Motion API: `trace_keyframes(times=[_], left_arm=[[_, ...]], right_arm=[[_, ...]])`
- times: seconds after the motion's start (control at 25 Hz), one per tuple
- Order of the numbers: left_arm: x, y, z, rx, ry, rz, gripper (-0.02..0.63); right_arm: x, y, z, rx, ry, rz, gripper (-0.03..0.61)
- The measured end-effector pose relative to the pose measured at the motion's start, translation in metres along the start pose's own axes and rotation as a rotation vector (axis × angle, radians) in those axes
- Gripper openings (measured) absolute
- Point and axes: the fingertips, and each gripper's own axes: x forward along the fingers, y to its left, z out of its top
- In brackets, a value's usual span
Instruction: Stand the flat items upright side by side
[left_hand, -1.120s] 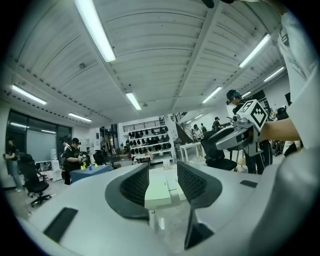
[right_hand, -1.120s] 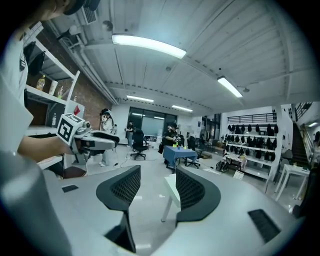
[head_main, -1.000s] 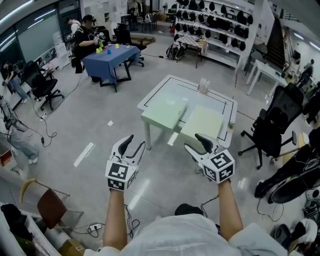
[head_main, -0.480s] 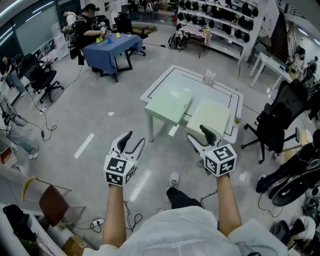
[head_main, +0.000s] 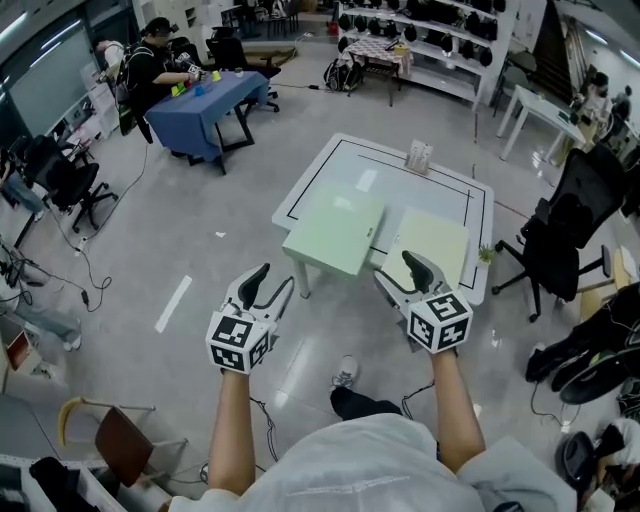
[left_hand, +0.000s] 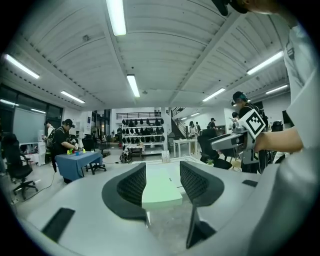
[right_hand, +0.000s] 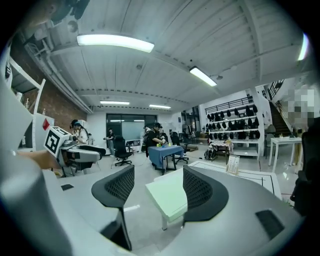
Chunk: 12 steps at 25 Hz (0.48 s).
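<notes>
Two pale green flat items lie side by side on a white table (head_main: 400, 175): the left one (head_main: 335, 232) overhangs the near corner, the right one (head_main: 430, 245) rests by the near edge. My left gripper (head_main: 272, 282) hangs in the air short of the table, open and holding nothing. My right gripper (head_main: 395, 272) is also open and has nothing in it, just before the right item. Both pairs of jaws have just been opening, with nothing between them. The left gripper view frames the left green item (left_hand: 161, 190) beyond the jaws. The right gripper view shows it too (right_hand: 167, 197).
A small clear stand (head_main: 420, 157) sits at the table's far edge. A black office chair (head_main: 560, 240) stands right of the table. A blue table (head_main: 215, 100) with a seated person is at far left, shelves (head_main: 430, 40) behind. Cables lie on the grey floor.
The white table and green items have come nearer and lower in view as both grippers moved forward. The right jaws stand wider than before.
</notes>
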Motion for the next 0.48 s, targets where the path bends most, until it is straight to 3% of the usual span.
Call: trace_keyframes(times=[0.2,0.48], left_arm=[[0.060,0.028,0.001,0.002,0.046,-0.043,0.225],[0.128,0.070,-0.008,-0.064,0.100,-0.050,0.211]], right_arm=[[0.039,-0.044,0.007,0.004,0.010,-0.046,0.333],[0.086,-0.091,-0.002,0.060,0.052,-0.084,0.345]])
